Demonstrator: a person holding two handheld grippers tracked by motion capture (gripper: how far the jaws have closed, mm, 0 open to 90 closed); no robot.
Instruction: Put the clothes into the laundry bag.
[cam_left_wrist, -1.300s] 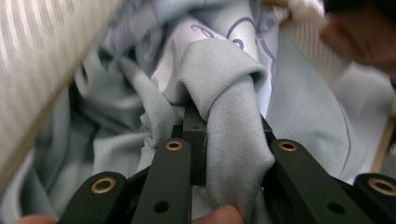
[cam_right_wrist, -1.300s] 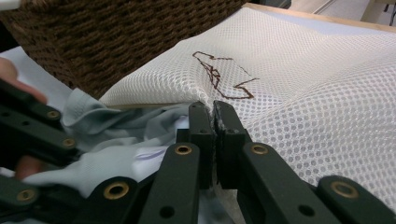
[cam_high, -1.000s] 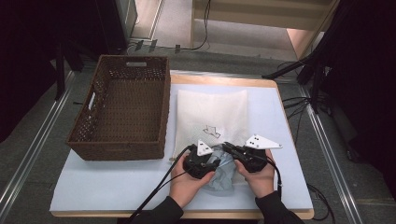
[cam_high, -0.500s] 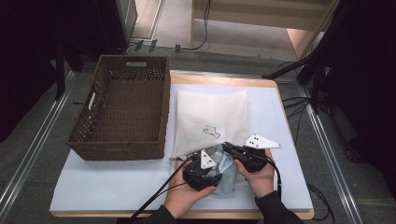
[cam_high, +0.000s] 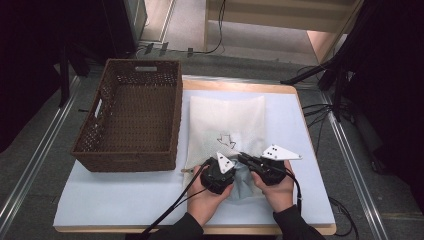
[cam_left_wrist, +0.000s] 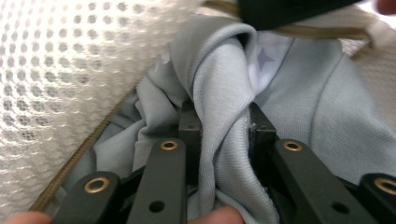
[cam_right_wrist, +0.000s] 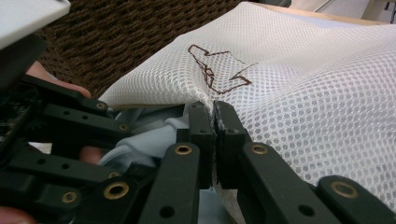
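Since a moment ago the left gripper has been closing, now pinching the grey garment at the mesh bag's mouth. Right gripper clamps the bag's edge; the basket sits beside. The left gripper view reveals star-print lining.

A white mesh laundry bag with a fine honeycomb of holes carries a dark brown outline drawing just ahead of the black right gripper, and a tan zipper band edges its opening. Between the jaws of the black left gripper sits a pale grey-blue knit garment with a faint lilac star print. The dark brown woven wicker basket stands to that gripper's left on a pale blue-white table cover.
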